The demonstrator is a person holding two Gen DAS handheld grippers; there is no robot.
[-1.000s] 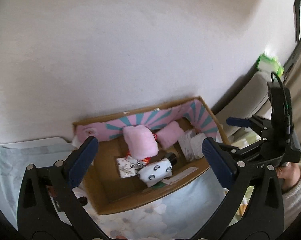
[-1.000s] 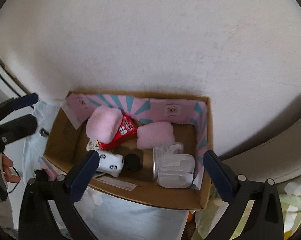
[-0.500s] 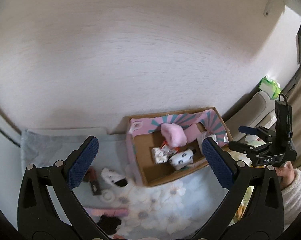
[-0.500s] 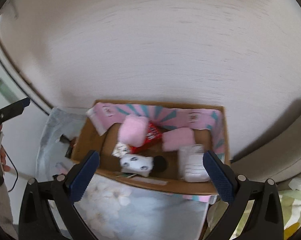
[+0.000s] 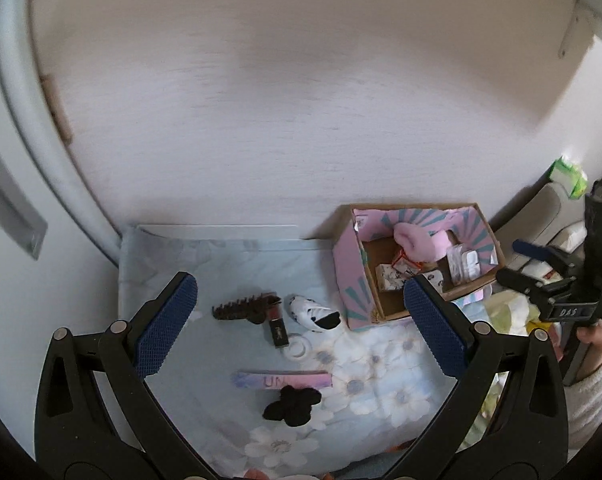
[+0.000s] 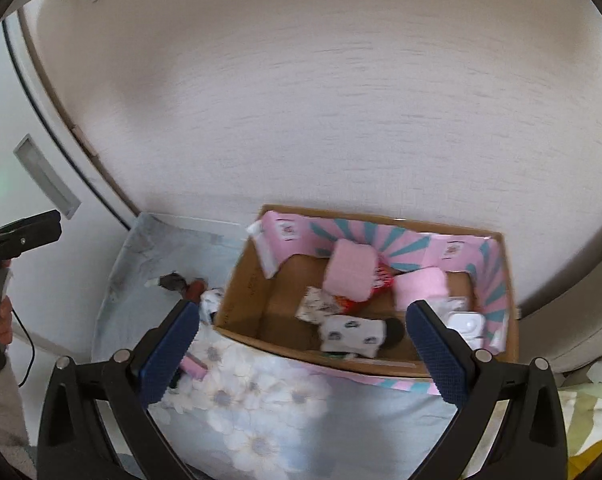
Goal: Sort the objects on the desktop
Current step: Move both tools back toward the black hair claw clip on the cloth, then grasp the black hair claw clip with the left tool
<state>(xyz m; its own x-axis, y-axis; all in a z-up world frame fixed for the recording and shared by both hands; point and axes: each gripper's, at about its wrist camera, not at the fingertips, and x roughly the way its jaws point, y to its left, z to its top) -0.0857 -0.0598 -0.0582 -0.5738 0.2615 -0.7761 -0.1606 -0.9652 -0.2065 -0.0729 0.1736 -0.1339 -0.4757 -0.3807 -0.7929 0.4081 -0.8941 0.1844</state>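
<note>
My left gripper [image 5: 297, 324] is open and empty, high above a floral cloth [image 5: 381, 384]. On the cloth lie a brown hair claw [image 5: 243, 308], a lipstick [image 5: 277, 322], a panda-print sock [image 5: 311, 313], a white ring [image 5: 298, 347], a pastel bar [image 5: 281, 380] and a black bow [image 5: 293, 402]. A cardboard box [image 5: 351, 276] at the right holds pink fluffy items [image 6: 351, 270], a panda sock [image 6: 351, 336], a red packet and white cases. My right gripper [image 6: 303, 344] stays open and empty over the box's [image 6: 245, 280] front edge; it also shows as the right gripper [image 5: 541, 276] in the left wrist view.
A white wall [image 5: 281, 100] rises behind the table, with a white door frame [image 5: 17, 128] at the left. A green pack [image 5: 567, 170] sits on a beige ledge at far right. A hand [image 6: 1, 320] holds the left tool. Yellowish bedding [image 6: 589, 412] lies at the lower right.
Both grippers have pulled back and up from the box. The left view swung left, bringing the loose items on the cloth into sight. Both stayed open.
</note>
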